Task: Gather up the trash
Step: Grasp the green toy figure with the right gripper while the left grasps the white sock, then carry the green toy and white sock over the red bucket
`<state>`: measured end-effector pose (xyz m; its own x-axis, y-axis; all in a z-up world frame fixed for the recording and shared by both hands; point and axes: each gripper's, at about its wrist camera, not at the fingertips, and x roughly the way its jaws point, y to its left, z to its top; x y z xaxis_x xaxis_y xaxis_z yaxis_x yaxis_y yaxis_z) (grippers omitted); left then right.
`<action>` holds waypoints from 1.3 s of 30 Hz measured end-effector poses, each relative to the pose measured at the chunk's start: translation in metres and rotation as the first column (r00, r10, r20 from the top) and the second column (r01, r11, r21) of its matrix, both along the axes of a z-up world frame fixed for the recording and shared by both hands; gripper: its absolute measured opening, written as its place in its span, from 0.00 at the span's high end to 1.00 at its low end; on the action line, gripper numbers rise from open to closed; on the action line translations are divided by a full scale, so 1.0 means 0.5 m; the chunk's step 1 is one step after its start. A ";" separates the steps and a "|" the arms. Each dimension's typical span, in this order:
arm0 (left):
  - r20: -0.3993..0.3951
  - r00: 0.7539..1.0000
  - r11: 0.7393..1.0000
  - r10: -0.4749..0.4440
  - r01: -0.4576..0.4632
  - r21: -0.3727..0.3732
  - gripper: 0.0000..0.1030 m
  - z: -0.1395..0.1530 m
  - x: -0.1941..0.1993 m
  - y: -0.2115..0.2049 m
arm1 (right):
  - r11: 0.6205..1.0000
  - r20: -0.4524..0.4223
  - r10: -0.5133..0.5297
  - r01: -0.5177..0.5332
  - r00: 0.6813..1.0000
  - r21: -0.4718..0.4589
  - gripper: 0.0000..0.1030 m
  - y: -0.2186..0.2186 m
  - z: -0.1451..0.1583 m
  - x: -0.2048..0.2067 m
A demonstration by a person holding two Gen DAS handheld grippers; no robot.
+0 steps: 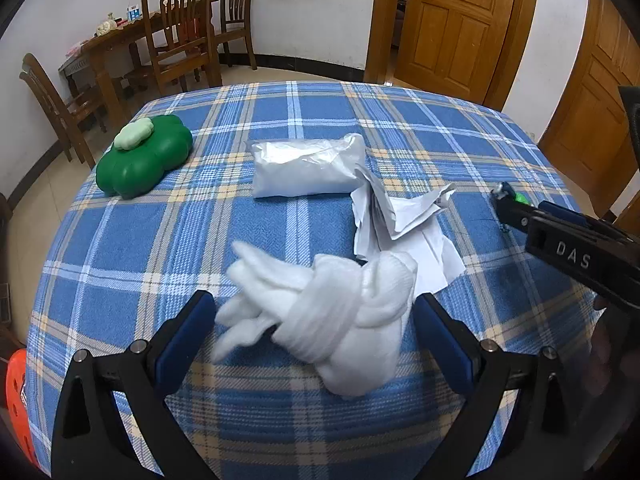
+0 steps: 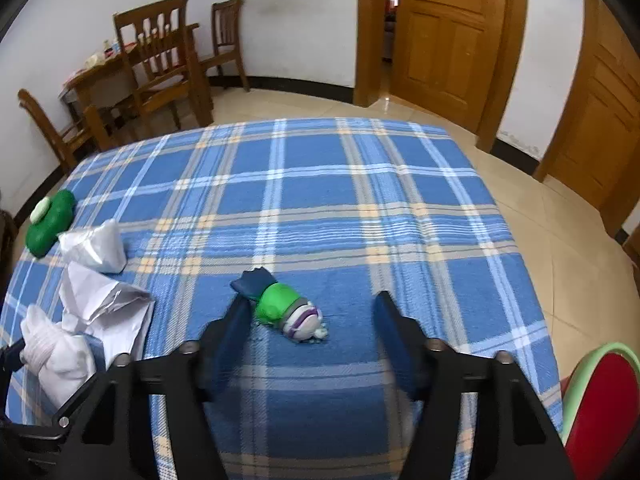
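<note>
Left wrist view: the right hand-held gripper (image 1: 500,194), lettered "DAS", is showing at 3 o'clock. The left hand-held gripper (image 1: 314,328) is gaping around a white knotted cloth bundle (image 1: 332,312), crumpled paper (image 1: 400,216) just beyond.

Right wrist view: the right hand-held gripper's jaws are standing apart, a green toy (image 2: 284,306) lying between them on the plaid tabletop (image 2: 320,200).

My left gripper (image 1: 314,316) is low over the surface, jaws spread wide, both blue pads (image 1: 188,332) visible, nothing clamped. My right gripper (image 2: 308,332) likewise jaws wide apart, holding nothing; it reaches in from the right in the left wrist view.
</note>
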<state>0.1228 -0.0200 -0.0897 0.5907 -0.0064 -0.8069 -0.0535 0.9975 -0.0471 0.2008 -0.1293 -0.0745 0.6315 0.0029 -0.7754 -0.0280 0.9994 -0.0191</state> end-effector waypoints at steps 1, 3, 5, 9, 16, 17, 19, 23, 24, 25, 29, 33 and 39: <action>0.001 1.000 1.000 0.001 -0.001 -0.002 0.05 0.000 0.000 0.001 | 1.000 0.003 -0.008 0.008 1.000 0.001 0.54 -0.004 0.001 -0.002; 0.007 1.000 1.000 0.008 -0.008 -0.005 0.08 0.002 -0.001 0.003 | 1.000 0.007 -0.015 0.015 1.000 0.001 0.64 -0.006 0.001 -0.003; 0.020 0.999 1.000 0.026 -0.026 -0.013 0.14 0.005 -0.007 0.010 | 1.000 0.008 -0.013 0.012 1.000 0.004 0.67 -0.012 0.001 -0.005; 0.042 0.998 0.998 0.054 -0.053 -0.034 0.33 0.011 -0.018 0.026 | 1.000 0.010 -0.013 0.013 1.000 0.016 0.68 -0.018 0.002 -0.011; 0.058 0.997 0.997 0.048 -0.044 -0.068 0.56 0.017 -0.031 0.034 | 0.995 0.005 -0.032 0.031 0.999 0.091 0.68 -0.050 0.009 -0.052; 0.057 0.997 0.996 0.044 -0.040 -0.078 0.56 0.018 -0.033 0.033 | 0.994 0.004 -0.037 0.036 0.999 0.104 0.68 -0.057 0.011 -0.059; 0.052 0.998 0.995 0.034 -0.029 -0.093 0.57 0.019 -0.035 0.031 | 0.991 0.008 -0.051 0.049 0.999 0.120 0.68 -0.073 0.017 -0.077; 0.060 0.998 0.993 0.012 -0.005 -0.114 0.58 0.029 -0.046 0.019 | 0.987 0.024 -0.076 0.072 0.997 0.142 0.68 -0.100 0.031 -0.115; 0.067 0.998 0.993 0.005 0.003 -0.118 0.58 0.035 -0.050 0.014 | 0.986 0.029 -0.082 0.077 0.996 0.147 0.68 -0.107 0.034 -0.125; 0.071 0.997 0.993 0.000 0.009 -0.120 0.58 0.039 -0.053 0.010 | 0.985 0.034 -0.088 0.082 0.996 0.152 0.68 -0.116 0.039 -0.137; 0.089 0.996 0.990 -0.029 0.041 -0.134 0.58 0.060 -0.067 -0.010 | 0.979 0.050 -0.124 0.114 0.991 0.171 0.68 -0.150 0.052 -0.182; 0.104 0.993 0.988 -0.061 0.075 -0.135 0.58 0.078 -0.078 -0.035 | 0.968 0.058 -0.174 0.160 0.983 0.193 0.68 -0.193 0.061 -0.227; 0.116 0.986 0.981 -0.123 0.138 -0.136 0.58 0.103 -0.088 -0.088 | 0.944 0.073 -0.264 0.242 0.962 0.225 0.68 -0.262 0.074 -0.290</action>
<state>0.0790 -0.0641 -0.0383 0.6595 -0.1996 -0.7247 0.0897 0.9781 -0.1878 0.0556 -0.2602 -0.0373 0.7073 -0.0098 -0.7069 0.2177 0.9543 0.2047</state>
